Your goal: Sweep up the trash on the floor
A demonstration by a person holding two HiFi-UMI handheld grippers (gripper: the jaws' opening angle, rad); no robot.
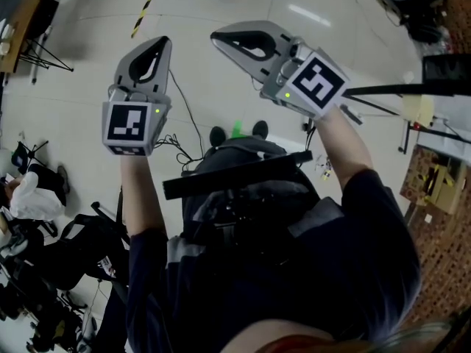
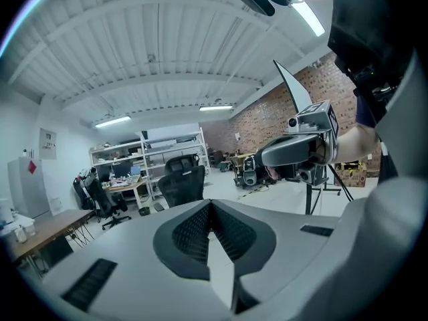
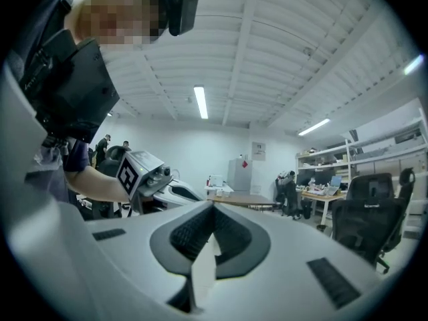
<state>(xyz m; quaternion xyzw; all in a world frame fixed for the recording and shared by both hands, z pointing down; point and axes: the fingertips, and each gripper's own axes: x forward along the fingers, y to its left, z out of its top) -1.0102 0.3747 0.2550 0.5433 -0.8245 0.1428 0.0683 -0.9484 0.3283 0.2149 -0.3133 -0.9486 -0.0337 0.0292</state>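
No broom, dustpan or trash shows in any view. In the head view both grippers are held up in front of the person's chest, above the pale floor. My left gripper is shut and holds nothing; its marker cube faces the camera. My right gripper is also shut and empty, and points left toward the left one. In the left gripper view the left gripper's dark pads meet with nothing between them, and the right gripper hangs beyond. The right gripper view shows the right gripper shut, with the left gripper beside it.
A black cable trails over the floor. Black bags and a white bag lie at the left. Cardboard boxes stand on a patterned mat at the right. A yellow-black striped strip lies at the top. Office chairs, desks and shelves fill the room.
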